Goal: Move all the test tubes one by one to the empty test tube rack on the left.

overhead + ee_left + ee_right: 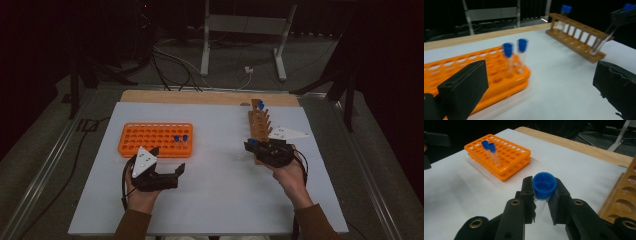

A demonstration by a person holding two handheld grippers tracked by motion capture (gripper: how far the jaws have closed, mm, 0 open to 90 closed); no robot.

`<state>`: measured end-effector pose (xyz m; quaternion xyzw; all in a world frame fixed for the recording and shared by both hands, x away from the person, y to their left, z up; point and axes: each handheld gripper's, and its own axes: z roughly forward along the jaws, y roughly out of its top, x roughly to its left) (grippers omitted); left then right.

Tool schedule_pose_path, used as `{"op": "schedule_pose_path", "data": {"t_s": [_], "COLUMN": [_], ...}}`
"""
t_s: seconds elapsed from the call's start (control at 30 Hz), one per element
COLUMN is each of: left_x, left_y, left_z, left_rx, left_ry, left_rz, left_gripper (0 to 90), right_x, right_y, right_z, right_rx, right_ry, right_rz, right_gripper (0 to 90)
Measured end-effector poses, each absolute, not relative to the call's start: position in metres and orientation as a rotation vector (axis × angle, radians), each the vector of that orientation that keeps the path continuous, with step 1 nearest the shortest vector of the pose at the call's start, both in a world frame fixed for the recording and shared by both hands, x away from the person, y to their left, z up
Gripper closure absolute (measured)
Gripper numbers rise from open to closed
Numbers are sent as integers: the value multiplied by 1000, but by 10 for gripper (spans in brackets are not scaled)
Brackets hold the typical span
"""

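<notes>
The jaws of the right gripper (pixel 544 202) are closed on a clear test tube (pixel 541 203) just under its blue cap (pixel 544 185), pinching it from both sides; the jaws of the left gripper (pixel 167 172) stand wide apart with nothing between them, hovering over bare tabletop (pixel 215 180) just in front of the orange rack (pixel 156 138). The held tube sits at the near end of the wooden rack (pixel 260 125), tilted, its lower end close to the rack's base in the left gripper view (pixel 602 41); whether it has fully cleared its hole cannot be told.

The likely trouble, as a judgement: the grip lies high, near the cap, so the long glass body can swing or slip if the hand turns quickly; a sideways pull while the tip is near the wooden rack could catch it and tip the light rack, which holds another capped tube at its far end (pixel 260 104). At the orange rack, two capped tubes (pixel 491 153) stand together near its right end; a careless approach could knock them, and a tilted tube may miss its hole.

Room for moving is generous: the white tabletop between the two racks is open, and the path leftward is unobstructed; the wooden rack lies near the tabletop's right half with margin beyond it; the near edge lies close to both forearms.
</notes>
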<state>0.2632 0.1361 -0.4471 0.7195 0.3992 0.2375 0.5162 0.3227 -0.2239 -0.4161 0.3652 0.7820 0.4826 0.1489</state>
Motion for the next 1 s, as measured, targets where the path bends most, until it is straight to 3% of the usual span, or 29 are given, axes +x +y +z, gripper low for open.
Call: {"op": "schedule_pose_path", "data": {"t_s": [0.37, 0.57, 0.83, 1.0], "left_x": [275, 278, 283, 285], "left_y": [76, 42, 15, 8], "left_z": [-446, -452, -455, -455], "left_rx": [1796, 1890, 1905, 1904], "left_ry": [823, 743, 700, 676], "left_rz": [502, 495, 490, 482], "left_gripper": [28, 198, 514, 614], "right_x": [317, 314, 312, 311], "right_y": [-205, -197, -193, -192], "right_z": [-420, -419, -416, -416], "right_rx": [1017, 996, 974, 973], "right_ry": [2309, 2331, 2346, 2355], "right_rz": [1406, 1433, 1463, 1489], "right_gripper": [763, 763, 763, 763]}}
